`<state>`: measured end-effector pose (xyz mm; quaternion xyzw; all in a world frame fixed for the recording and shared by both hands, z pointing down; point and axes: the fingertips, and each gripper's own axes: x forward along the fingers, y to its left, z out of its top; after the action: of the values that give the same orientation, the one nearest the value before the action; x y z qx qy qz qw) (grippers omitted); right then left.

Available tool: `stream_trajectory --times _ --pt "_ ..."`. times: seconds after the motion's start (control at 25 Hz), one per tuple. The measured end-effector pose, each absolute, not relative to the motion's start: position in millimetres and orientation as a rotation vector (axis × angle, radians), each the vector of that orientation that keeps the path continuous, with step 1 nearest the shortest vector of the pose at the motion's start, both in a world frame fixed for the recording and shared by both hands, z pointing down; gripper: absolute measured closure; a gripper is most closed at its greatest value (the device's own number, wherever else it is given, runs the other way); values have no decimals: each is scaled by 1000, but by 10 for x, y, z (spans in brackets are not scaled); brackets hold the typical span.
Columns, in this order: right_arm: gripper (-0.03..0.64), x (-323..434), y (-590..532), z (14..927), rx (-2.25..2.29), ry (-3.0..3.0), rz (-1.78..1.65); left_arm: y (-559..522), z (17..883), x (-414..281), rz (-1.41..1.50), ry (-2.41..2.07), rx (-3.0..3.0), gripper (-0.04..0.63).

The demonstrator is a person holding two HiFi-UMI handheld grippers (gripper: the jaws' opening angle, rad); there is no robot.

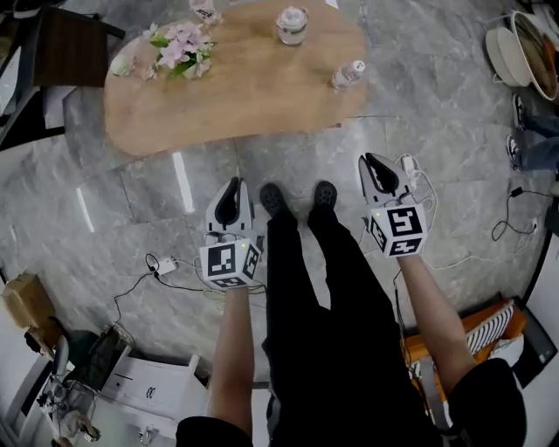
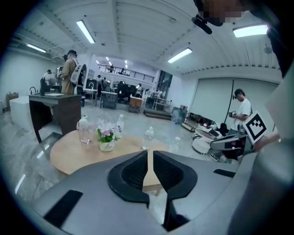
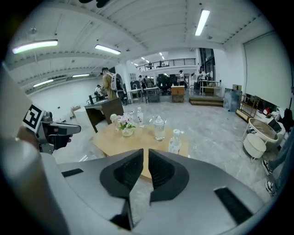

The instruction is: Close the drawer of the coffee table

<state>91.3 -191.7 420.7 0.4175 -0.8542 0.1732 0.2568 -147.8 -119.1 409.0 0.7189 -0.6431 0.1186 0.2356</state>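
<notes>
**Both jaws closed and empty, short of the coffee table**

The left gripper [image 2: 148, 155] has its jaws drawn almost together, with only a thin slit between the ribbed pads and nothing in it. The right gripper [image 3: 145, 153] looks the same: jaws clenched to a narrow gap and empty. In the head view the two grippers sit side by side in mid-frame, well apart. The person's black trouser legs and dark shoes [image 1: 272, 199] stand between them, and both sets of jaws point towards the top of the frame.

Ahead of the jaws is a strip of bare grey marble floor [image 1: 131, 201]. Beyond it the coffee table [image 1: 262, 96] fills the upper middle of the head view, and neither gripper touches it. In both gripper views the wooden top shows just above the closed tips.

On the table stand a small pot of pink flowers [image 1: 179, 48] at upper left and a clear jar [image 1: 292, 24] at top centre. A water bottle [image 1: 347, 75] is near the right edge and a second bottle [image 1: 205, 10] is at the top rim of the frame. The drawer itself cannot be made out in any view; only the tabletop and its near edge show.

A white cable with a plug block [image 1: 162, 264] trails on the floor beside the left gripper. More cables [image 1: 515, 223] run at right. A dark counter [image 1: 70, 48] stands at upper left, pale tubs [image 1: 511, 52] at upper right, and an orange-and-black frame [image 1: 489, 327] at lower right.
</notes>
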Motion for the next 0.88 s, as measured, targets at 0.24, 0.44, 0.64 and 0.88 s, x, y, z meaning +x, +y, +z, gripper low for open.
stream_trajectory --times 0.24,0.44,0.64,0.88 --pt "600 948 -1799 3252 1105 -2448 426 -1006 3175 -1259 200 -1796 1989 581" --pt "603 982 -1533 2505 1069 -2582 389 -781 2551 -924 158 -1783 2057 581" --pt "603 972 -1336 1978 986 -2702 382 -623 2082 -695 89 -1781 2125 581" --pt "603 882 -1117 1831 827 -2763 415 -386 1804 -631 2 -1811 2101 581"
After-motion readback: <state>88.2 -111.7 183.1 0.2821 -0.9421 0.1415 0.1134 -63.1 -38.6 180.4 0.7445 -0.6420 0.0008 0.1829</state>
